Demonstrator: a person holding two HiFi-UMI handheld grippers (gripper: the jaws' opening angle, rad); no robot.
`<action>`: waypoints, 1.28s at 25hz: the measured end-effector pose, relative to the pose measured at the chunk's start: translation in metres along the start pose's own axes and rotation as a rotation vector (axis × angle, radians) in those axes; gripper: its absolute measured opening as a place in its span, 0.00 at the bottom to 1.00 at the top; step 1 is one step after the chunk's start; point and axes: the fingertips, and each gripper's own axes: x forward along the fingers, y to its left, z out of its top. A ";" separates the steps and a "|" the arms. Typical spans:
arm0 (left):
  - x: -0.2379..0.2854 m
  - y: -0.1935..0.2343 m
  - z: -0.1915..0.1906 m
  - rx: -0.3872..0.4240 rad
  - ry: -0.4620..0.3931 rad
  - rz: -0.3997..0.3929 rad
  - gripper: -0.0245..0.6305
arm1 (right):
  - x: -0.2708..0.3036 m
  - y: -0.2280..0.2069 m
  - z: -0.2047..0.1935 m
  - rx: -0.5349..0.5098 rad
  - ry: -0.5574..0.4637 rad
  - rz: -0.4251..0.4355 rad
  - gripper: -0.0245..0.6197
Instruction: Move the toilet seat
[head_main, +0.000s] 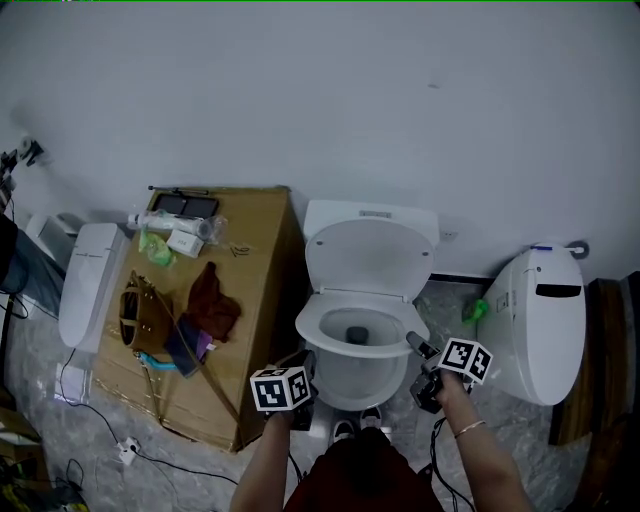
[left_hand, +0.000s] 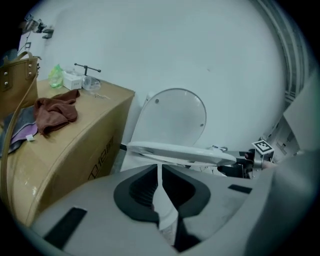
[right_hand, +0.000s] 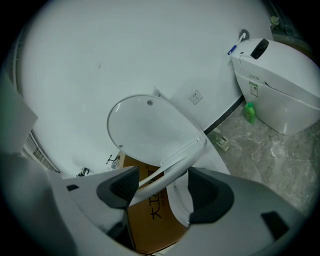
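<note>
White plastic toilet seat ring (right_hand: 187, 155), lifting step: right hand-held gripper (right_hand: 162, 175) released astride it, left hand-held gripper (left_hand: 160, 172) clenched just beneath; next, swing it up toward upright white lid (right_hand: 145, 130).

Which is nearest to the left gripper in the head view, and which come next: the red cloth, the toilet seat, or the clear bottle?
1. toilet seat: its front left rim is clamped in the left gripper.
2. red cloth: further left, on the cardboard box.
3. clear bottle: at the box's far end.
</note>
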 end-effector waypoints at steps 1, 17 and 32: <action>0.004 -0.003 0.002 0.011 0.002 -0.005 0.11 | 0.000 0.001 0.001 0.001 0.001 0.001 0.50; 0.027 -0.021 0.058 0.088 -0.066 -0.018 0.09 | -0.008 0.019 0.027 0.092 -0.042 0.112 0.50; 0.043 -0.029 0.107 0.097 -0.114 -0.014 0.09 | -0.025 0.069 0.061 -0.239 -0.160 0.204 0.24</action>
